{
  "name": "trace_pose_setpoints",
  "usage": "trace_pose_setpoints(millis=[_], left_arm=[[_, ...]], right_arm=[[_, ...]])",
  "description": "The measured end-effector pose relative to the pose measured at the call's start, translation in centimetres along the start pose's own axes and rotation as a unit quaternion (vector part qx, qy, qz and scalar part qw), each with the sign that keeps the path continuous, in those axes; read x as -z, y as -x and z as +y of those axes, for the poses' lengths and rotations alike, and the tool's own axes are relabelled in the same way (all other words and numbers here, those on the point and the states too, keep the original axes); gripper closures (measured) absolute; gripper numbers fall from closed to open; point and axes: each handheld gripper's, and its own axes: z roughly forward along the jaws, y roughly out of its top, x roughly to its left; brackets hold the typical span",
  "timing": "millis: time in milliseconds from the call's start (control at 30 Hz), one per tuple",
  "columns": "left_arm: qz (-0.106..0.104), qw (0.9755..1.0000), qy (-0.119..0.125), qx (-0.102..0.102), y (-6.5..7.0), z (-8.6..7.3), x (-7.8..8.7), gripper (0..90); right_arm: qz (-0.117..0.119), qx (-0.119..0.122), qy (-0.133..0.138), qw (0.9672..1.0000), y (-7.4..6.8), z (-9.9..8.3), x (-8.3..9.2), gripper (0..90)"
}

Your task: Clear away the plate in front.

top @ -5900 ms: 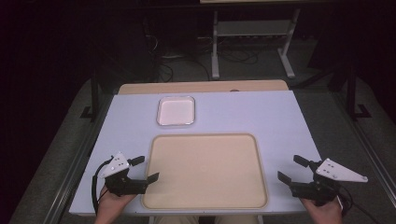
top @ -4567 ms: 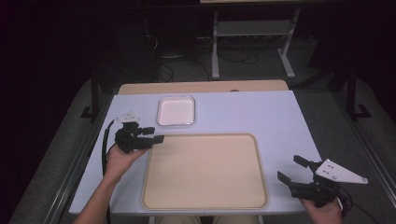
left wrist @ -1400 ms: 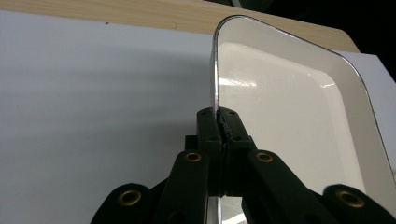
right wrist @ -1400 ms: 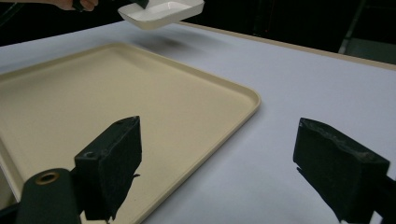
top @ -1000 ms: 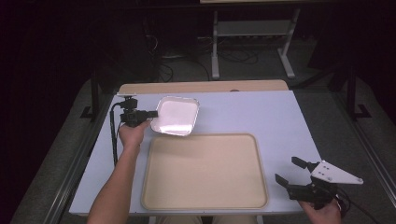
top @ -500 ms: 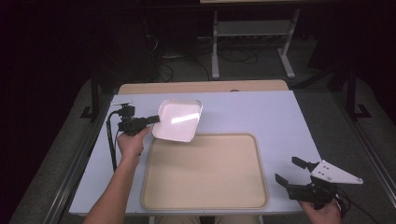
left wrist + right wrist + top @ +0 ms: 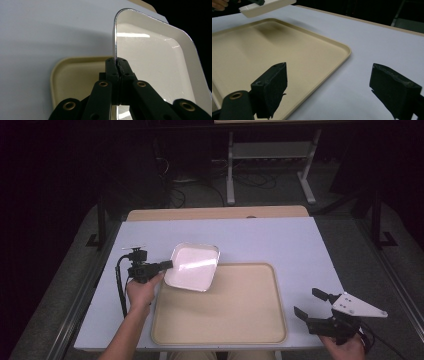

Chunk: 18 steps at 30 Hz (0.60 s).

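One large beige tray lying flat on the pale table, taken here as the landmark

One small white dish, shallow, with rounded corners, held in the air and tilted, hanging over the tray's far left corner; seen from the right gripper view as lifted clear above that corner, a soft shadow on the tray beneath it

Two grippers, one per hand

Left gripper just off the tray's left edge near its far corner, jaws pressed together on the dish's left rim; in the left gripper view the thin rim rising edge-on out of the pinch, the tray's rounded corner below and behind. One black cable looping down from this gripper beside the forearm

Right gripper just off the tray's near right corner, low over the table, jaws wide apart with nothing between them; in the right gripper view one jaw over the tray's edge, the other over bare table. One grey three-cornered plate on top of this gripper
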Motion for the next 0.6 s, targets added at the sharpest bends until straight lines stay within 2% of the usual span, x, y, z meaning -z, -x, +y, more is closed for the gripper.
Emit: trace_pose_setpoints(millis=[67, 167, 200, 300, 467, 533, 600], left_arm=[[-0.001, 1.0000, -0.002, -0.001, 0.2, -0.4, -0.1, 89.1], [0.005, 0.9999, -0.015, -0.005, 0.9, -1.3, -0.5, 89.1], [0.008, 0.9996, -0.026, -0.009, 1.2, -2.1, -1.0, 89.1], [0.011, 0.9993, -0.033, -0.012, 1.6, -2.8, -1.4, 89.1], [0.013, 0.9992, -0.038, 0.004, 2.2, -4.3, -2.4, 89.1], [0.030, 0.9987, -0.041, -0.001, 2.5, -4.8, -2.6, 89.1], [0.048, 0.9984, -0.030, 0.000, 2.7, -5.4, -2.6, 89.1]], right_arm=[[-0.001, 0.001, 0.000, 1.0000, 0.0, 0.0, 0.0, 13.6], [-0.002, 0.003, -0.002, 1.0000, -0.1, 0.0, 0.0, 13.6], [-0.002, 0.004, -0.003, 1.0000, -0.1, 0.0, 0.0, 13.6], [-0.003, 0.005, -0.005, 1.0000, -0.1, 0.0, -0.1, 13.6], [-0.003, 0.011, -0.006, 0.9999, -0.3, 0.1, 0.0, 13.7], [-0.002, 0.013, -0.007, 0.9999, -0.3, 0.1, -0.1, 13.7], [-0.002, 0.014, -0.007, 0.9999, -0.3, 0.1, -0.1, 13.8]])
